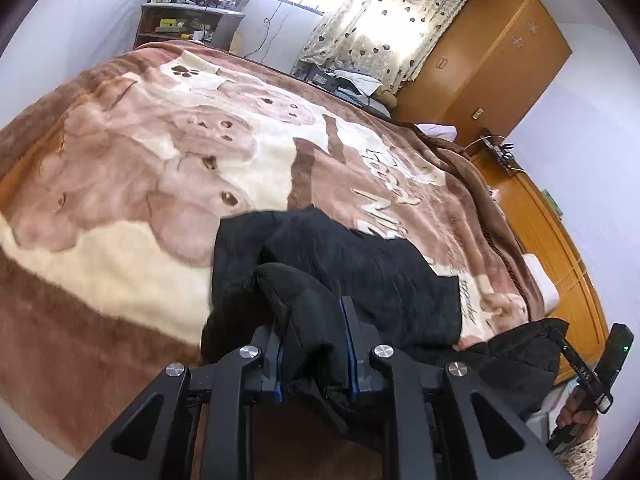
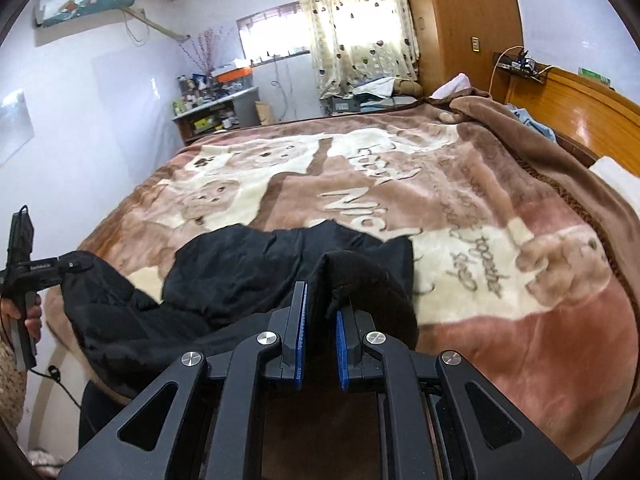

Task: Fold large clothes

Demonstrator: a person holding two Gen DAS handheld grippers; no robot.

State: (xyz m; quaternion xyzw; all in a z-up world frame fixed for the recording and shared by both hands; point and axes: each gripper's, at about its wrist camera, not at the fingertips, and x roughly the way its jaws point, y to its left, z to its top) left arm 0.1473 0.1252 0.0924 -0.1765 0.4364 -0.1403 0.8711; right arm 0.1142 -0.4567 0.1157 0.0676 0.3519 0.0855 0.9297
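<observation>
Right gripper [image 2: 320, 320] fingers pinch black garment [image 2: 256, 268] over brown blanket [image 2: 500, 320].

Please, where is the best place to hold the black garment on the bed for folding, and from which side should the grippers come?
Probably by its near edge, from the bedside. The black garment lies spread away over the blanket, so gripping two separated points on that edge lets it be carried over flat. The left gripper and right gripper are already clamped there.

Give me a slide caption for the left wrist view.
Left gripper clamps a fold of black garment above the puppy-print blanket.
</observation>
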